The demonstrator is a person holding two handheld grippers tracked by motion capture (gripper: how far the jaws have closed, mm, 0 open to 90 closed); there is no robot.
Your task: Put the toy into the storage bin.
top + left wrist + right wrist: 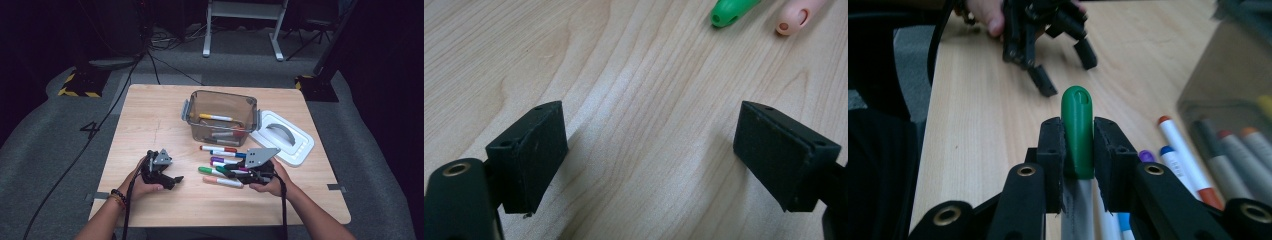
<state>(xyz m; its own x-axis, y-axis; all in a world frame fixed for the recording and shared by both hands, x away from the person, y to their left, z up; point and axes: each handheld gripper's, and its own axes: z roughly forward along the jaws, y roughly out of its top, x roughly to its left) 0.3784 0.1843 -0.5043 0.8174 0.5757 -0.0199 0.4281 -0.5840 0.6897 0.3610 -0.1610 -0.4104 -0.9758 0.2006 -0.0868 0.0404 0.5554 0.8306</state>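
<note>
Green-capped marker [1077, 131] sits clamped by its cap between the right gripper [1078, 150] pads, a grip the high view hides. Six markers lie at the bin's [220, 100] six o'clock. At nine o'clock the left gripper [649, 150] gapes empty over the table [634, 90].

Your bin [220, 116] sits mid table [150, 120], lid [283, 138] on its right, markers [220, 161] in front, btw your tongs.
</note>
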